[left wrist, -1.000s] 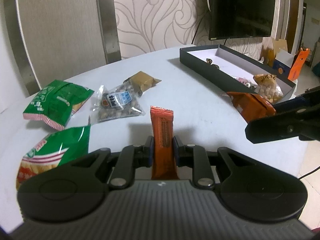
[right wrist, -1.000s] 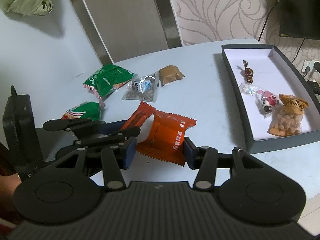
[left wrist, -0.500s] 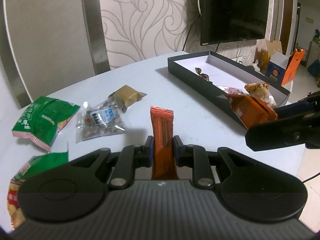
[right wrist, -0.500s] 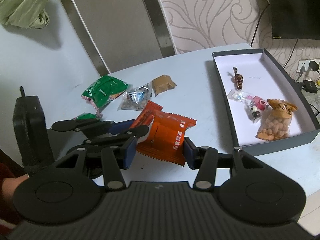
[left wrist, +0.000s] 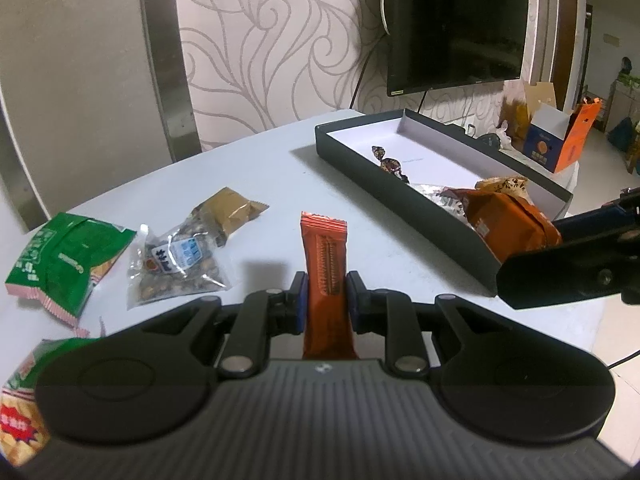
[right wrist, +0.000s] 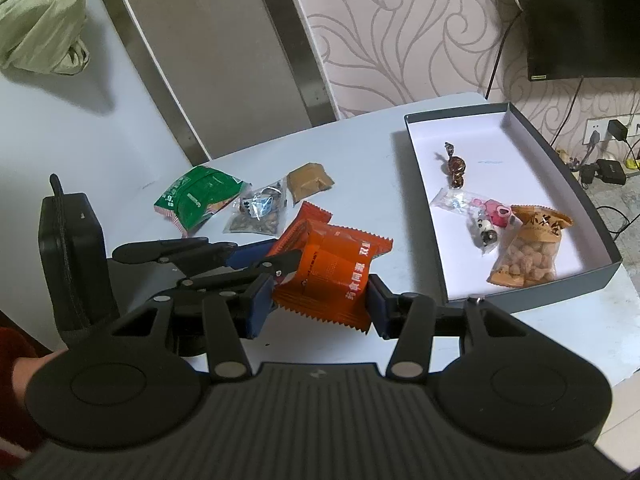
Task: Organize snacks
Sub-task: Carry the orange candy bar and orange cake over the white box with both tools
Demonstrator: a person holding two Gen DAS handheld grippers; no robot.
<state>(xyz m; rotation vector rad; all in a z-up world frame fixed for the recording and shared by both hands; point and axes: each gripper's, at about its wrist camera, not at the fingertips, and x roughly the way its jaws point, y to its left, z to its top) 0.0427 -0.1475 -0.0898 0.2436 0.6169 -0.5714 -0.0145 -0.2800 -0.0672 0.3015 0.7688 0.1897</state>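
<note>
Room with swirl-patterned wallpaper, dark wall TV [left wrist: 456, 24], pale round bench [right wrist: 360, 152] carrying loose snacks. Shallow dark grey box with white inside [right wrist: 532, 280] sits on the bench's right side, long axis running away from the cameras.

Left gripper [left wrist: 323, 300] is clenched on a slim orange-brown bar wrapper [left wrist: 324, 256], held upright between the fingers [left wrist: 299, 304], its long axis in line with the fingers, clear of the bench. Right gripper [right wrist: 320, 300] has its fingers [right wrist: 260, 300] clamped wide across a broad orange crinkle-edged foil packet [right wrist: 332, 268], held flat-ish, tilted, above the bench.

Key relation: in the right wrist view the box lies ahead and to the right of the right gripper, near edge just beside the packet; the left gripper shows to its left, farther from the box. So the right hand is judged nearer and likely goes in first. The open floor at the box's far end suits the packet.

Already in the box: brown twisted candy [right wrist: 456, 166], clear sachet with pink sweets [right wrist: 476, 216], bag of peanuts [right wrist: 528, 256].

Left on the bench: green packet [right wrist: 196, 196], clear bag of dark seeds [right wrist: 260, 210], small tan wrapped block [right wrist: 310, 180], second green-and-red packet [left wrist: 24, 400] at the left view's edge.

Risk as judged: the two hands crossing near the box rim.
</note>
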